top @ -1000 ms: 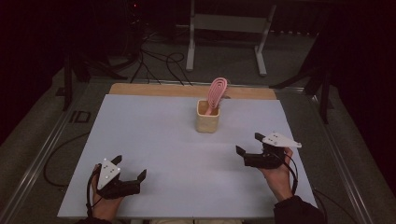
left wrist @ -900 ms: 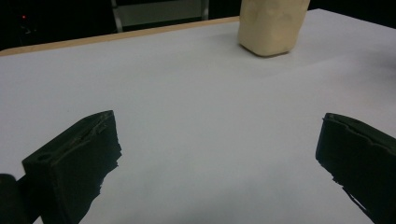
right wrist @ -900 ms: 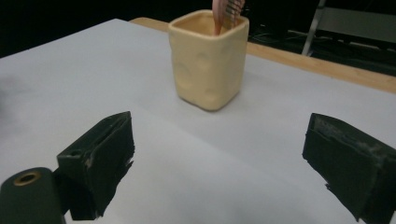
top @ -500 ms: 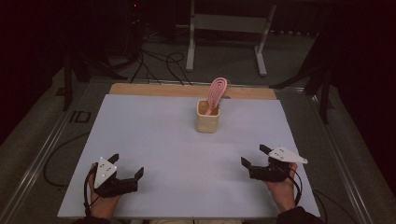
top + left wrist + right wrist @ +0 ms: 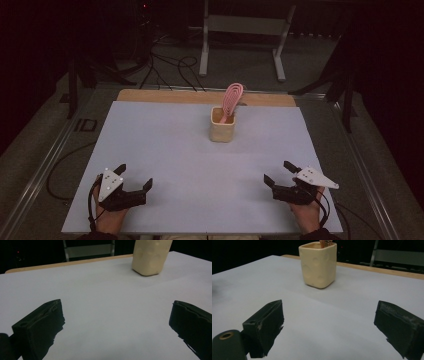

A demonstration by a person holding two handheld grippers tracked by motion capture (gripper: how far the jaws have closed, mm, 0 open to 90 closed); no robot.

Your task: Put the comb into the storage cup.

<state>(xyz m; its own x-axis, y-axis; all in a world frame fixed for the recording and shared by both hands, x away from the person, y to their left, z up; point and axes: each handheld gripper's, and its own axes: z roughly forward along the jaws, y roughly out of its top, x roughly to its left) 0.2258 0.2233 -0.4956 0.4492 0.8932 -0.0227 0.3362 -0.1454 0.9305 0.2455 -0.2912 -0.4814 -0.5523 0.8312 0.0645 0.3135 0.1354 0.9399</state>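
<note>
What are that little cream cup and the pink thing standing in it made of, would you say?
The cream cup looks like glazed ceramic: thick rounded walls, a soft sheen and shallow dimples on its sides, though moulded plastic is possible. The pink thing seems to be plastic or silicone: an even matte pink, shaped into thin curved loops. It stands too far off to tell which.

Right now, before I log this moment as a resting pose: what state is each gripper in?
Left gripper: open, holding nothing, low over the white table.
Right gripper: open, holding nothing, apart from the cream cup.
</note>
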